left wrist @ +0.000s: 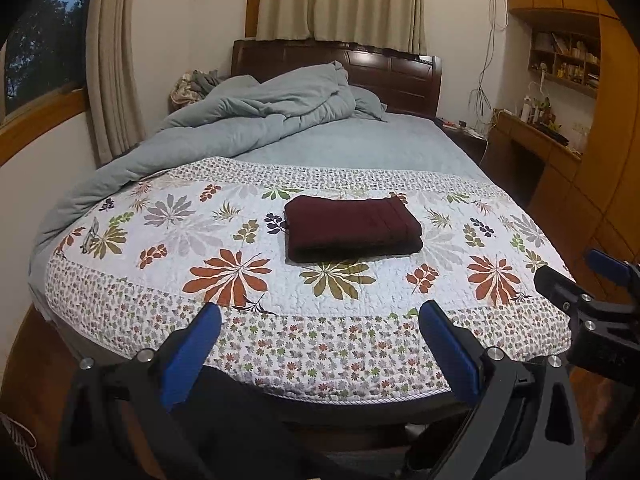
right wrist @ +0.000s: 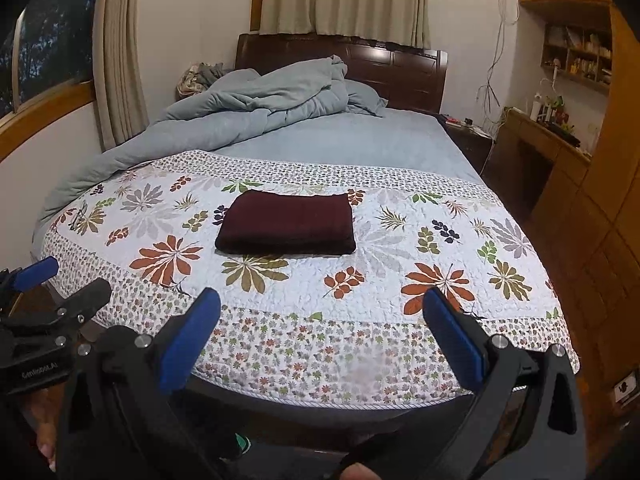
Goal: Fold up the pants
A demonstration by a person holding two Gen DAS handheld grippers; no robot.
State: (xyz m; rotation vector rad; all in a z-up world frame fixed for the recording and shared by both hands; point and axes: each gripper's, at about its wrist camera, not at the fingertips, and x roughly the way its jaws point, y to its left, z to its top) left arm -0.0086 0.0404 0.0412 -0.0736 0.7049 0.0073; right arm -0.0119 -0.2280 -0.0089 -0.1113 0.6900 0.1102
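The dark maroon pants [left wrist: 352, 227], folded into a compact flat rectangle, are lying on the white quilted bedspread printed with rust, olive and grey leaves [left wrist: 240, 320], well ahead of both grippers and touching neither. From the left gripper [left wrist: 320, 312] the bundle is sitting forward and slightly to the right of its centre line; from the right gripper [right wrist: 322, 298] it is sitting forward and to the left.

Both black hand-held tools with blue finger pads are hovering off the foot edge of the bed, their jaws spread wide with only the bedspread showing between them, so each is released and grasping nothing. In the left wrist view the right gripper is appearing at the right edge, just beside; in the right wrist view the left gripper [right wrist: 60, 276] is appearing at the left edge, also gaping.

Beyond the pants, a rumpled grey-blue duvet [left wrist: 248, 120] is lying heaped toward the far left of the bed, against the dark wooden headboard [left wrist: 392, 76]. Beige curtains [left wrist: 340, 0] are hanging behind it. Far to the right, a wooden desk and shelves [left wrist: 560, 92] are standing along the wall.
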